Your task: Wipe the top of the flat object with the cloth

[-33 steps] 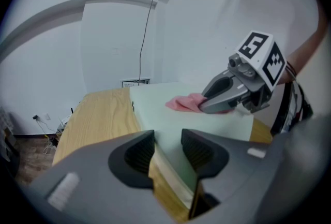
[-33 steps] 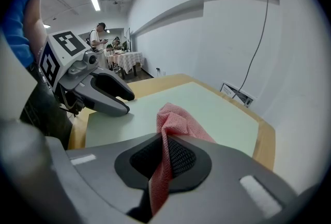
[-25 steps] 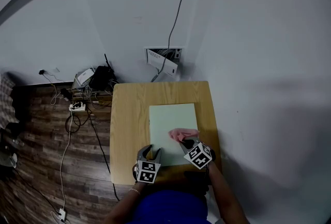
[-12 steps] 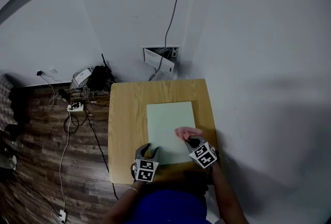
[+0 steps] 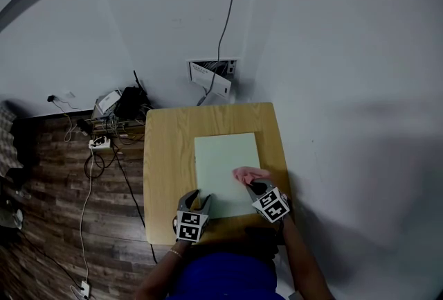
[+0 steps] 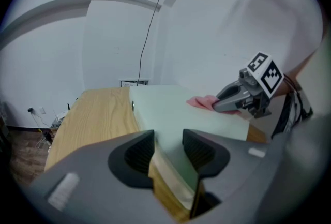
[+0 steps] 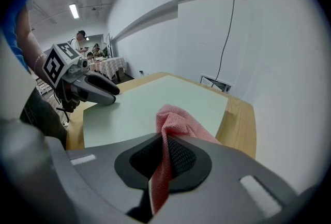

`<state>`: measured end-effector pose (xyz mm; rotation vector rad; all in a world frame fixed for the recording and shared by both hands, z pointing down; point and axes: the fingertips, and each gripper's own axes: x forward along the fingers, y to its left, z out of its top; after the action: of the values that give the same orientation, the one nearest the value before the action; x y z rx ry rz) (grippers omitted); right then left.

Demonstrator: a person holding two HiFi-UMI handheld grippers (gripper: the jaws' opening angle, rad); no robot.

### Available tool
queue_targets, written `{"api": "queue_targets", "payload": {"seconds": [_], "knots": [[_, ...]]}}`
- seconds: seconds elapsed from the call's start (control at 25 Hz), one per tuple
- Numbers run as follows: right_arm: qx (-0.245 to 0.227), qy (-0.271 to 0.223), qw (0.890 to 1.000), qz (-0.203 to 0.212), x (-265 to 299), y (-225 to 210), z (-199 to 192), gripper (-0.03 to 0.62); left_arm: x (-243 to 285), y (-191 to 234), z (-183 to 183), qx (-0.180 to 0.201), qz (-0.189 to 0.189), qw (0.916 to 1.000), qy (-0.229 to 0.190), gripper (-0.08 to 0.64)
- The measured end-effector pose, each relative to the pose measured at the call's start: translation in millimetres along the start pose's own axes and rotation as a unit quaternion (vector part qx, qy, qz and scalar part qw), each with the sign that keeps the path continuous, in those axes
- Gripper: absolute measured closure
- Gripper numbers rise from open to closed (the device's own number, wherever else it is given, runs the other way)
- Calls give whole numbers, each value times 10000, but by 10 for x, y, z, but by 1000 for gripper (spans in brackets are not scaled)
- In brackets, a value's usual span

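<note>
A pale green flat board (image 5: 223, 163) lies on the wooden table (image 5: 166, 153). My right gripper (image 5: 257, 188) is shut on a pink cloth (image 5: 247, 174), which rests on the board's top near its right edge. In the right gripper view the cloth (image 7: 173, 117) runs up between the jaws of the right gripper (image 7: 164, 140) and spreads onto the board (image 7: 150, 101). My left gripper (image 5: 197, 200) sits at the board's near left corner. The left gripper (image 6: 164, 140) has that corner of the board (image 6: 170, 109) between its jaws, with the pads against its sides.
The table stands against a white wall with a wall box (image 5: 211, 77) and a hanging cable. Cables, a power strip (image 5: 100, 143) and dark gear lie on the wood floor to the left. People sit at tables (image 7: 98, 65) far behind.
The right gripper has slid the pink cloth to the right across the board, towards its right edge. The left gripper has stayed at the near left corner.
</note>
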<state>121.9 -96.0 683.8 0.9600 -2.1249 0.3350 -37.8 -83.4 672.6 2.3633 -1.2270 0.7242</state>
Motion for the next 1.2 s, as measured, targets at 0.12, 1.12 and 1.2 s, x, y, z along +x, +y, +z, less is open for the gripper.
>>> {"api": "queue_targets", "payload": {"seconds": [0.12,1.12,1.2], "knots": [[10,-39,10000,-30,-5,-1,18,577,-50,-59,-33,115,-332,9993,106,343],[437,-233,9981,-360,-65,5,73,577,-327,-404,-398,892,-995,9889,650,304],[429,-313,9977,-427,-105,13,120,577,-333,-406,-406,885,-972,9890,673,304]]}}
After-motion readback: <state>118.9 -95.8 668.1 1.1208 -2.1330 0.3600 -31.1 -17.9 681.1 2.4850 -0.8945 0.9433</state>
